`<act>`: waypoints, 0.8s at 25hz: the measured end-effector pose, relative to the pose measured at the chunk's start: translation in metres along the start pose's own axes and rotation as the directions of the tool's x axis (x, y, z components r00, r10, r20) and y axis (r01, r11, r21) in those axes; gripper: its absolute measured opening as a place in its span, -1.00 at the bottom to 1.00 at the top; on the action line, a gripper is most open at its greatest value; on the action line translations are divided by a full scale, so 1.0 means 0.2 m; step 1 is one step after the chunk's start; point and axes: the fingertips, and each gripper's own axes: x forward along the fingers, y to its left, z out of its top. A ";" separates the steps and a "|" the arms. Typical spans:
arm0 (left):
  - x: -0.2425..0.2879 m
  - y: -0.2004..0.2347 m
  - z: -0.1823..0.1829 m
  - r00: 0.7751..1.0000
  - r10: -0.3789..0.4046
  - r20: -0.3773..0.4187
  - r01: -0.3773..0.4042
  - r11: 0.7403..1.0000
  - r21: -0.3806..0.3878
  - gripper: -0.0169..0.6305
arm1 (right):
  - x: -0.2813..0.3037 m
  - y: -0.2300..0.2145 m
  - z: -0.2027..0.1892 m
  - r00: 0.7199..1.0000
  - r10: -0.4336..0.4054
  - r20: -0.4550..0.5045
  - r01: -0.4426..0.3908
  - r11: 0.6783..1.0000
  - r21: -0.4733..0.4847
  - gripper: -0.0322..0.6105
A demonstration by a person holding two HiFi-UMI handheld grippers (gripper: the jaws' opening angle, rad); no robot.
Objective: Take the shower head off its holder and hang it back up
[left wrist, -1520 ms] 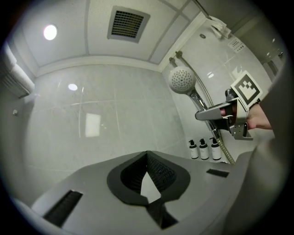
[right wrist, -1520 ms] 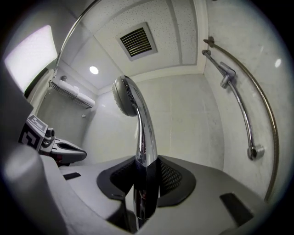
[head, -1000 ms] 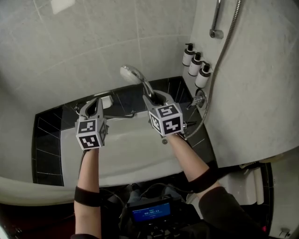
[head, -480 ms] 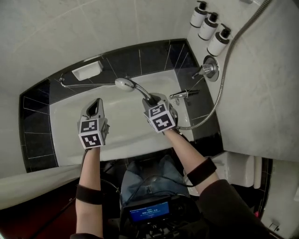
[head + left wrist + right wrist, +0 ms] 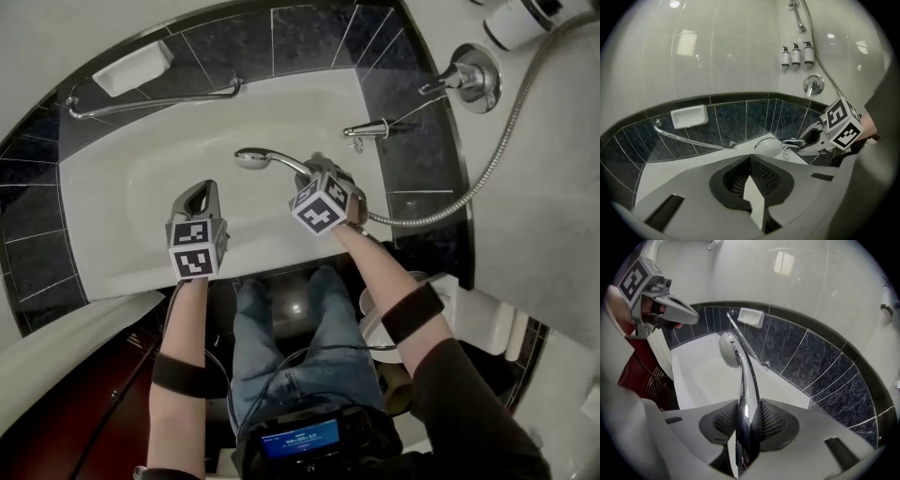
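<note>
Shower head gripped over the bathtub
Head view: the right gripper holds the shower head by its handle above the white tub, with the hose trailing to the wall; the left gripper hangs beside it. Left gripper view: fingers clenched together, empty. Right gripper view: fingers grasp the chrome handle.

One shower head, three pump bottles (wall-mounted), one soap dish.
</note>
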 end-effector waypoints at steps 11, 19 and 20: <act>0.63 -0.26 -0.56 0.986 -0.122 -0.114 0.119 0.992 -0.028 -0.95 | 0.58 -0.02 -0.66 0.953 -0.021 -0.303 -0.051 0.972 -0.229 -0.50; 1.03 -0.43 -0.82 0.968 -0.187 -0.166 0.185 0.982 -0.029 -0.95 | 0.89 -0.20 -0.97 0.901 -0.075 -0.427 -0.089 0.932 -0.353 -0.50; 1.07 -0.44 -0.84 0.966 -0.193 -0.169 0.191 0.981 -0.029 -0.95 | 0.92 -0.24 -1.01 0.893 -0.090 -0.440 -0.089 0.925 -0.369 -0.50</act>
